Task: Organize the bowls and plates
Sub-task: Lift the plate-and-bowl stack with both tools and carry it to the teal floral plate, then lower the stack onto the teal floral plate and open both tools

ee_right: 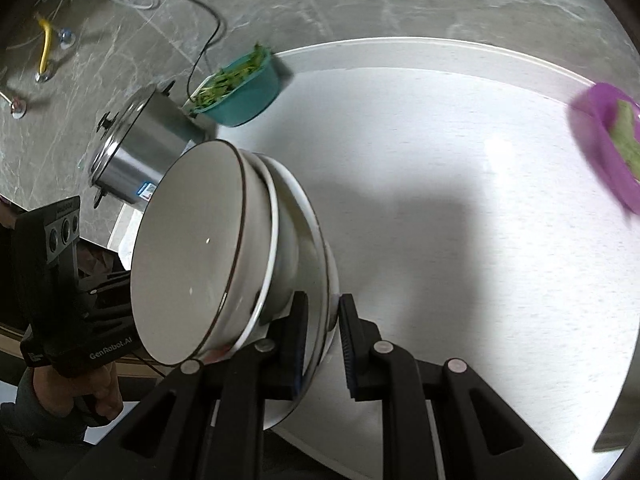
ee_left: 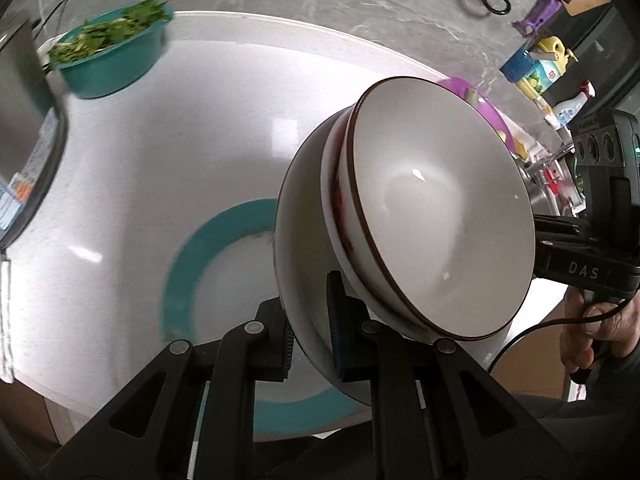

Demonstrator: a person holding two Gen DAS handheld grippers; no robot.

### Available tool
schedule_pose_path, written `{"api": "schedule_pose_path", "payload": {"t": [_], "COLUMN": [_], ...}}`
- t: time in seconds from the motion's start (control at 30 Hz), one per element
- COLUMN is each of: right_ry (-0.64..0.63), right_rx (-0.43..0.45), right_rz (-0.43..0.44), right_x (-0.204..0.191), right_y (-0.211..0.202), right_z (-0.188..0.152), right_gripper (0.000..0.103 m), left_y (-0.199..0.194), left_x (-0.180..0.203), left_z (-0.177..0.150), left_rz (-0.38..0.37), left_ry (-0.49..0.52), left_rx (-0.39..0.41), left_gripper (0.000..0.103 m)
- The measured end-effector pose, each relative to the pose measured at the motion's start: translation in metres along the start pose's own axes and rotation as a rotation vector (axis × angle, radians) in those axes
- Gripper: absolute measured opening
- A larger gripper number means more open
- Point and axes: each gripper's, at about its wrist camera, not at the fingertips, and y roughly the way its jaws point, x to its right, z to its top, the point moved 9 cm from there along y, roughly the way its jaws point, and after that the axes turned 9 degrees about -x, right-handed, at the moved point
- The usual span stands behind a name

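A stack of white bowls point(ee_left: 436, 216) with dark rims sits on a white plate point(ee_left: 296, 256); the whole stack is tilted and held in the air over the round white table point(ee_left: 140, 168). My left gripper point(ee_left: 310, 336) is shut on the plate's rim. My right gripper point(ee_right: 324, 340) straddles the opposite rim of the same plate point(ee_right: 316, 280), its jaws closed around it. The bowls point(ee_right: 192, 256) fill the left of the right wrist view. A teal-rimmed plate point(ee_left: 180, 276) lies on the table under the stack.
A teal bowl of greens point(ee_left: 112, 56) stands at the table's far edge, next to a steel pot point(ee_right: 140, 148). A purple bowl with food point(ee_right: 608, 140) sits at the right edge. Cables and bottles point(ee_left: 540, 68) lie on the floor beyond.
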Motion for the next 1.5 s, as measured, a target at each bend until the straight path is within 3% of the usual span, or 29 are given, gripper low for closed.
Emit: {"api": "schedule_pose_path", "payload": {"t": [0.23, 0.53, 0.9, 1.5], "right_ry": [0.021, 0.069, 0.142, 0.201], "right_rx": [-0.016, -0.026, -0.014, -0.005], "right_rz": [-0.008, -0.041, -0.061, -0.023], "right_x": [-0.042, -0.052, -0.035, -0.005], "right_y": [0.034, 0.056, 0.069, 0.094], "right_z": [0.007, 0.0, -0.013, -0.025], "right_gripper": [0.018, 0.019, 0.019, 0.019], "left_y": [-0.008, 0.003, 0.039, 0.08], "left_x": [-0.058, -0.091, -0.078, -0.065], "left_z": [-0.018, -0.036, -0.029, -0.023], "left_rz": [0.005, -0.021, -0.034, 0.021], "left_ry": [0.011, 0.057, 0.11, 0.133], "left_rx": [-0.031, -0.084, -0.123, -0.159], "left_gripper": [0.012, 0.011, 0.011, 0.012]}}
